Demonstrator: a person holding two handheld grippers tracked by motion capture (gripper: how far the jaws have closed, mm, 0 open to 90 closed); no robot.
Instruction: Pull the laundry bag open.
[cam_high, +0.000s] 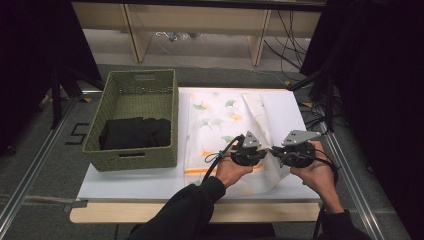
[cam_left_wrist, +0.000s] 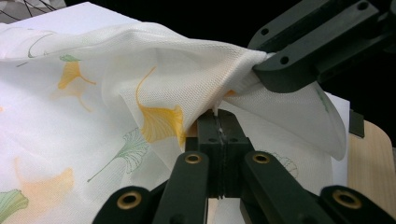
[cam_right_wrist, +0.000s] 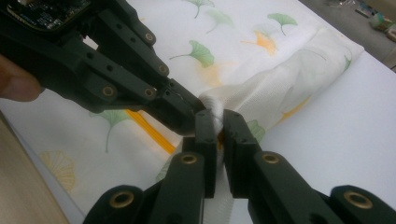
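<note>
place: looks like a lab recording setup, not anyone's home
table (cam_high: 295, 112): plain white board on a wood base, boxed in by metal rails (cam_high: 30, 172)
surroundings: black curtains (cam_high: 30, 45) on both sides
floor: loose cables (cam_high: 290, 37) everywhere, a tape "5" mark (cam_high: 77, 134)
back: bare wooden bench legs (cam_high: 135, 35)

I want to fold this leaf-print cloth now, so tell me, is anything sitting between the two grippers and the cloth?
Nothing visible does. The left gripper and the right gripper are each shut on a bunched fold of the cloth. The green basket with the black garment stands beside the cloth, to its left.
</note>
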